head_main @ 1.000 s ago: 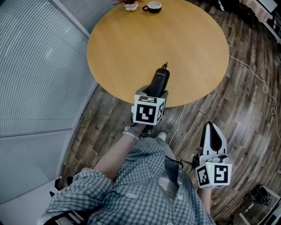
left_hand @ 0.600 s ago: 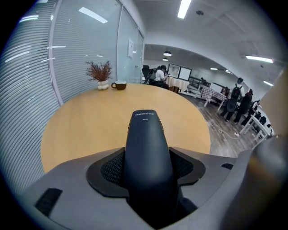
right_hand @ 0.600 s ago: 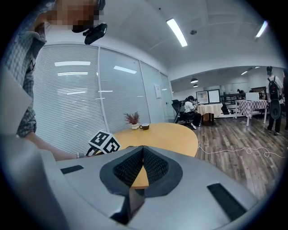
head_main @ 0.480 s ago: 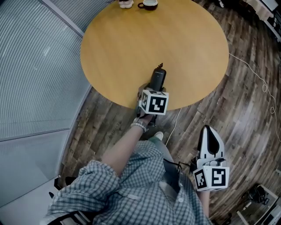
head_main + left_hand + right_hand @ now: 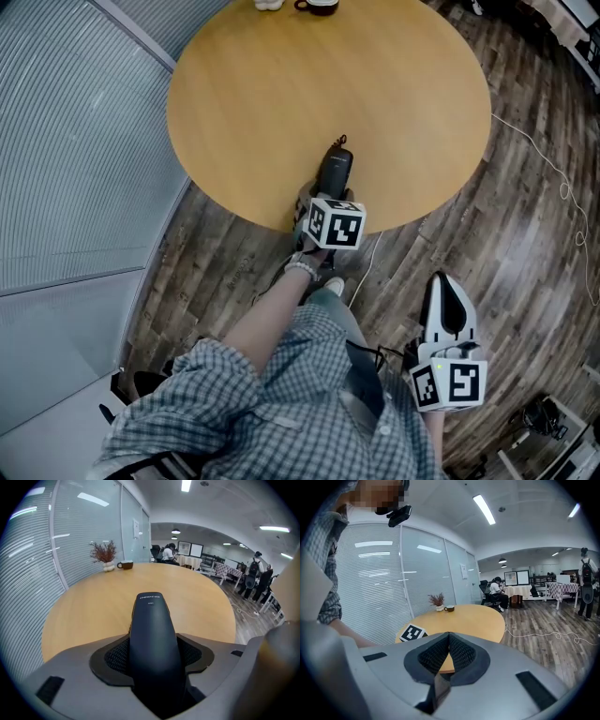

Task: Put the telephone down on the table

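Note:
A black cordless telephone (image 5: 335, 172) with a short antenna is clamped between the jaws of my left gripper (image 5: 330, 194), just above the near edge of the round wooden table (image 5: 281, 94). In the left gripper view the telephone (image 5: 153, 634) stands out between the two grey jaws, pointing across the table top (image 5: 93, 606). My right gripper (image 5: 450, 309) hangs low at the right over the wooden floor, away from the table. Its jaws meet with nothing between them (image 5: 447, 651).
At the table's far edge stand a dark cup on a saucer (image 5: 317, 6) and a small white pot with dried twigs (image 5: 106, 556). A white cable (image 5: 548, 164) runs over the floor at the right. Ribbed glass walls (image 5: 75, 141) close the left side. People sit in the office behind.
My left gripper with the telephone has moved a little forward and turned, so its marker cube now sits at the table's edge. The right gripper has barely shifted.

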